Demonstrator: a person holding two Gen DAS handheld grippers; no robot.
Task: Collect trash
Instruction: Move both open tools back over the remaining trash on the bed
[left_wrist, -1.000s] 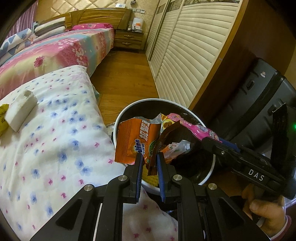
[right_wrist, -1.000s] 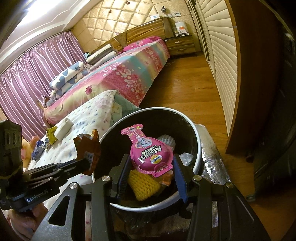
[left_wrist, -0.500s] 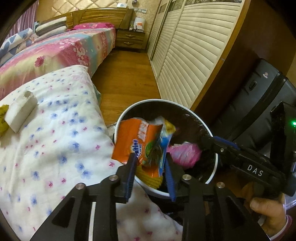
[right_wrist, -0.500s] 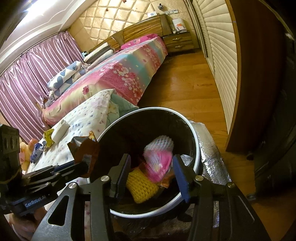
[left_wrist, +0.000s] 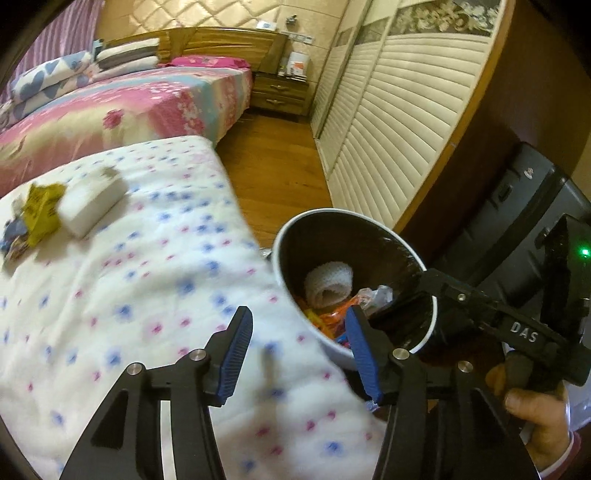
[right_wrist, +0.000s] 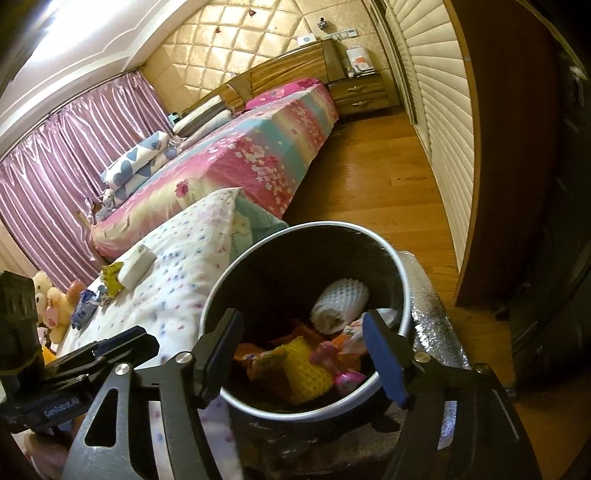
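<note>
Bedroom, wood floor, bin (right_wrist: 400, 291) sits at the corner of the quilt (left_wrist: 122, 295). Both grippers just finished opening, nothing between either pair of jaws: left gripper (left_wrist: 301, 360) released, half over the quilt edge, right gripper (right_wrist: 308, 360) released directly over the bin mouth. Dropped wrappers (right_wrist: 295, 363) lie in the bin next to the foam sleeve (right_wrist: 341, 304). Remaining trash is up the quilt: white block (left_wrist: 90, 205), yellow wrapper (left_wrist: 40, 214) touching it, more scraps just beyond. From my left fingers (left_wrist: 236, 354) that pile lies ahead and to the left, well apart; block's long axis runs diagonal to the jaws. Left hand is the nearer one, so I judge it takes the next pick, likely with some wrist roll to span the block's short side.
</note>
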